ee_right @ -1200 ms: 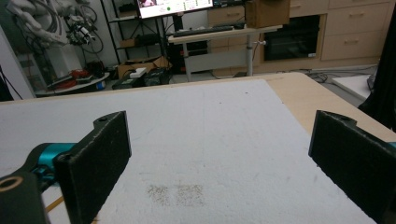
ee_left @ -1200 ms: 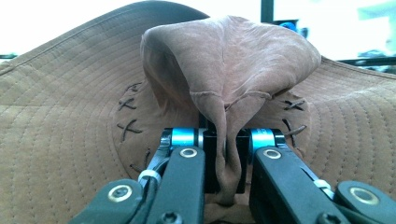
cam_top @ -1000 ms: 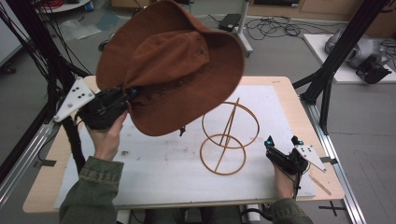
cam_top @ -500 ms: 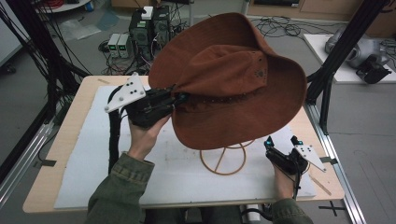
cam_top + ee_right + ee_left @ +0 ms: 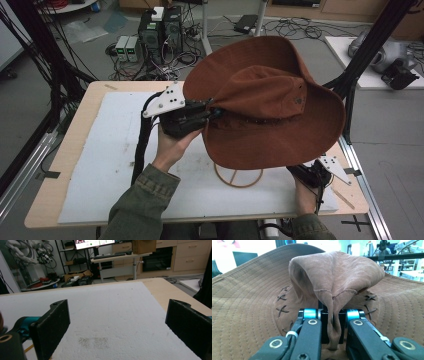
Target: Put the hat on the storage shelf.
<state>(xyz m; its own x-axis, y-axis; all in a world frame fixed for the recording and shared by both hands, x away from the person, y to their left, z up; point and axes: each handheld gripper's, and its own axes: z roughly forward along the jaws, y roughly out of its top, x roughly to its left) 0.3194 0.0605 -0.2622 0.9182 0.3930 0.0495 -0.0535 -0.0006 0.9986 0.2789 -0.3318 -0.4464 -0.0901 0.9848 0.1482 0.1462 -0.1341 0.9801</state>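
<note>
A brown suede wide-brim hat [image 5: 272, 102] hangs in the air over the table's right half. My left gripper [image 5: 216, 112] is shut on a fold of its crown. In the left gripper view the pinched crown fabric [image 5: 333, 315] runs down between the two jaws of the left gripper [image 5: 333, 323], with the brim spread behind. Under the hat stands a tan wire stand; its base ring [image 5: 239, 176] rests on the white mat and its upper part is hidden by the hat. My right gripper [image 5: 311, 174] sits low at the table's front right, and it [image 5: 120, 315] is open over bare mat.
A white foam mat [image 5: 110, 165] covers most of the wooden table [image 5: 80, 115]. Black frame posts stand at the left and at the right [image 5: 350, 95]. Electronics boxes and cables [image 5: 150, 35] lie on the floor beyond the far edge.
My left gripper has carried the hat from the left to the right, over the wire stand, whose upper ring and stem are now covered. The right gripper has stayed put.
</note>
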